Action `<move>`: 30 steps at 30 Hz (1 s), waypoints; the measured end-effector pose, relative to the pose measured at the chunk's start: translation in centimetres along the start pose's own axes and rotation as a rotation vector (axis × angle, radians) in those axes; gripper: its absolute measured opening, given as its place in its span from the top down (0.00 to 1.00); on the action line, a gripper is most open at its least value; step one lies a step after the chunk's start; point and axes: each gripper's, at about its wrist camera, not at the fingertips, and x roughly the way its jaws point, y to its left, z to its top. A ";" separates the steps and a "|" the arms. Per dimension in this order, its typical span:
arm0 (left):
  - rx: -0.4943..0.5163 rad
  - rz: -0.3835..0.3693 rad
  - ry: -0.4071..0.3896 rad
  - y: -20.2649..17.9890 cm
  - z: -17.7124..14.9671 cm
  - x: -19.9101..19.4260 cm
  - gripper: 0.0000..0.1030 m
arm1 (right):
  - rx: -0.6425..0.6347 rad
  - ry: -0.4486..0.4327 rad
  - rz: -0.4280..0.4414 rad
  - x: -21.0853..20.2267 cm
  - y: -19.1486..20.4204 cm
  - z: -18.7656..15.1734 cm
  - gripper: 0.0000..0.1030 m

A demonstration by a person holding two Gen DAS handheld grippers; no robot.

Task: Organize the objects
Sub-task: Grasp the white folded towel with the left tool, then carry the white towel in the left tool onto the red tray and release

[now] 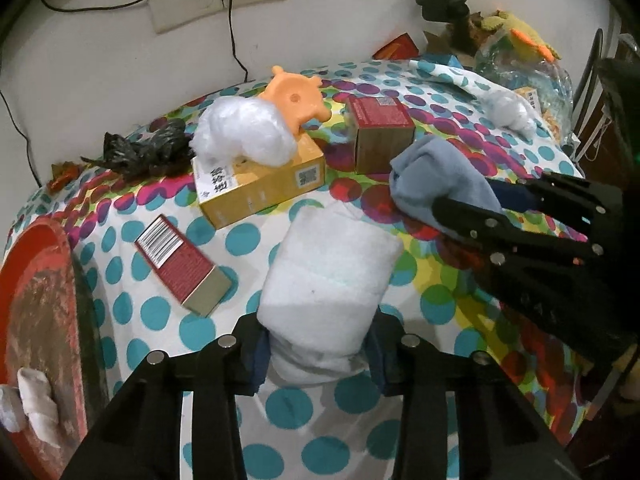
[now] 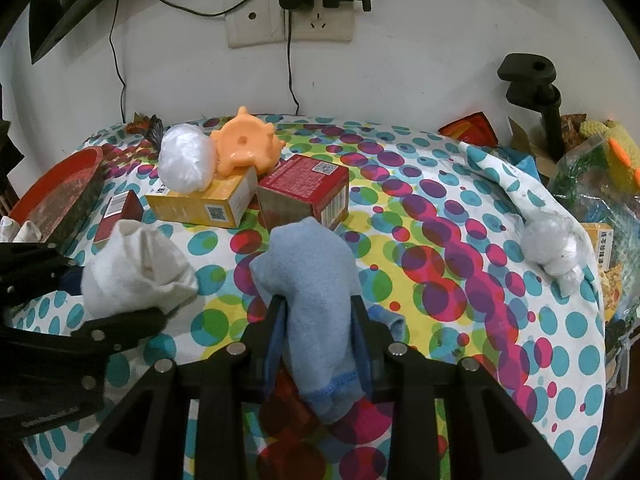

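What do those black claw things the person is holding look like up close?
Both the left gripper and the right gripper are matte black plastic, each with two ribbed, slotted fingers studded with round silver bolt heads. Dark blue pads line the fingertips. No cables or sleeves show.

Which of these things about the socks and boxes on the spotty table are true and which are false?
1. The left gripper is closed on a white sock. True.
2. The right gripper holds a black bag. False: it is shut on a blue sock; the black bag lies untouched near the wall.
3. The orange toy sits on top of the yellow box. True.
4. The small red box with a barcode stands upright. False: it lies flat on the tablecloth.
5. A white plastic bundle rests on the yellow box. True.
6. The table is bare wood. False: a dotted tablecloth covers it.
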 end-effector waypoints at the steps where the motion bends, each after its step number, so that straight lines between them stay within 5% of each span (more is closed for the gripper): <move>1: -0.001 0.003 0.004 0.0 -0.2 -0.1 0.65 | -0.003 0.001 -0.004 0.0 0.1 0.0 0.69; 30: -0.180 0.099 -0.037 8.4 -5.8 -9.7 0.64 | -0.066 0.009 -0.068 0.2 1.3 0.0 0.69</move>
